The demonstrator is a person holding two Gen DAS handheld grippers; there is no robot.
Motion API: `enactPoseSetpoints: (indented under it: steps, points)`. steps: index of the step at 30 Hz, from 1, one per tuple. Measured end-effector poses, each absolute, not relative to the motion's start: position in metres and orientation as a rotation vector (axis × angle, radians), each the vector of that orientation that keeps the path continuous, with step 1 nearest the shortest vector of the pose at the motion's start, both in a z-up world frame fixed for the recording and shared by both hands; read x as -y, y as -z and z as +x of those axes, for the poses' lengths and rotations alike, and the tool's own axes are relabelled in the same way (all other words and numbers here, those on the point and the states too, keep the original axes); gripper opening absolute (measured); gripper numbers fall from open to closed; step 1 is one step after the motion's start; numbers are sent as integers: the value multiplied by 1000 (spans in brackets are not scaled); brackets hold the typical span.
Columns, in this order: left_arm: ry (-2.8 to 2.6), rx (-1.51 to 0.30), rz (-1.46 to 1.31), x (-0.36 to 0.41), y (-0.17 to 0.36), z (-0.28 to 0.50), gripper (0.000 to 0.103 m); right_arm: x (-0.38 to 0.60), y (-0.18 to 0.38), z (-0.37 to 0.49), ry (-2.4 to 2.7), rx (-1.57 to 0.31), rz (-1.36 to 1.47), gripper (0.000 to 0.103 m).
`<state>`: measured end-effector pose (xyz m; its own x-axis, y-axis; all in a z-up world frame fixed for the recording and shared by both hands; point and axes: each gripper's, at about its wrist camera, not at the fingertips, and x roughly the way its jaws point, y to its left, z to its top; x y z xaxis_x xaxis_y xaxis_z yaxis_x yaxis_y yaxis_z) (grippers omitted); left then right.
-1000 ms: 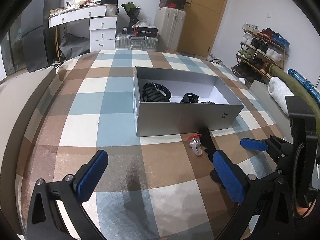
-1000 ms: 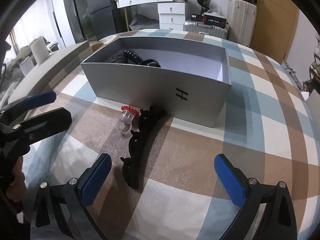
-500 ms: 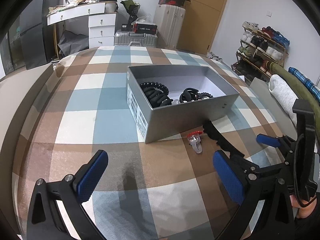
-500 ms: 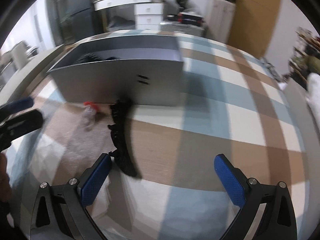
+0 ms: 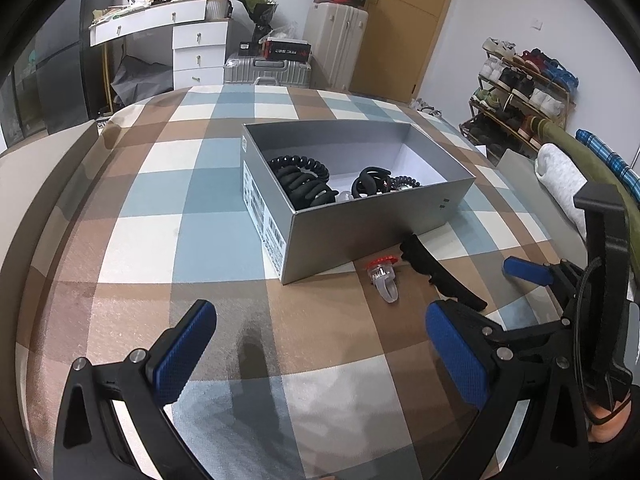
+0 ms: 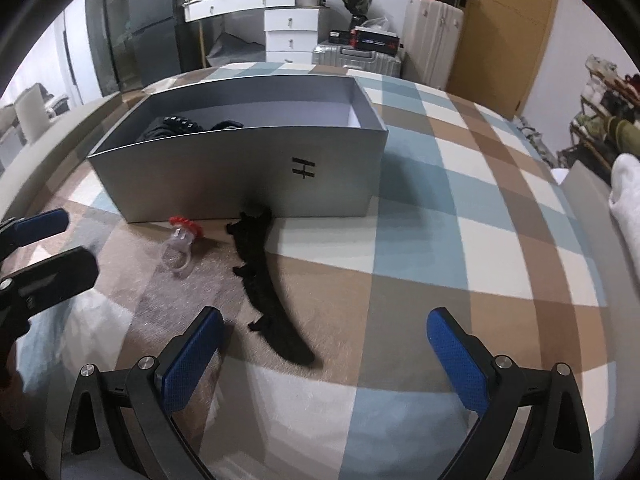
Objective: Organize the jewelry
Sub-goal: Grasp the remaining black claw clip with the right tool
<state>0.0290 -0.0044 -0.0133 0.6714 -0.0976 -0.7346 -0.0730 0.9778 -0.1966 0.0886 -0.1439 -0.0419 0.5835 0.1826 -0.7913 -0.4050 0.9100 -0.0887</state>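
A grey open box (image 5: 372, 236) (image 6: 224, 176) sits on the checked cloth and holds black coiled hair ties (image 5: 304, 184) and other dark pieces. In front of it lie a clear ring with a red top (image 5: 382, 276) (image 6: 180, 242) and a long black hair clip (image 5: 440, 276) (image 6: 268, 288). My left gripper (image 5: 320, 352) is open and empty, short of the ring. My right gripper (image 6: 324, 352) is open and empty, with the clip's near end between its blue pads (image 6: 192, 356). It also shows at the right of the left wrist view (image 5: 528, 270).
The checked cloth (image 5: 160, 200) covers a bed-like surface. A white dresser (image 5: 196, 48), suitcases (image 5: 336, 40), a shoe rack (image 5: 520, 92) and a wooden door stand behind. A white bundle (image 6: 628, 188) lies at the right edge.
Both cameras have shifted, so the box looks turned in the left wrist view. The right gripper has swung right and closer along the black clip. Ring and clip lie where they were.
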Motion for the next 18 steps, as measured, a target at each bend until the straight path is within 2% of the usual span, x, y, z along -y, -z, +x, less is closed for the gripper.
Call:
enactPoseSetpoints:
  steps: [9,12,18]
  points:
    - [22,-836,-215,7,13,30,102,179,40,97,-259,-891,-240,102]
    - [28,-837,-210,9,13,30,102,188,39,99,-254,-903,-212,94]
    - [23,-841,-210,10,13,31,102,174,33,93,-367,-891,-180,93]
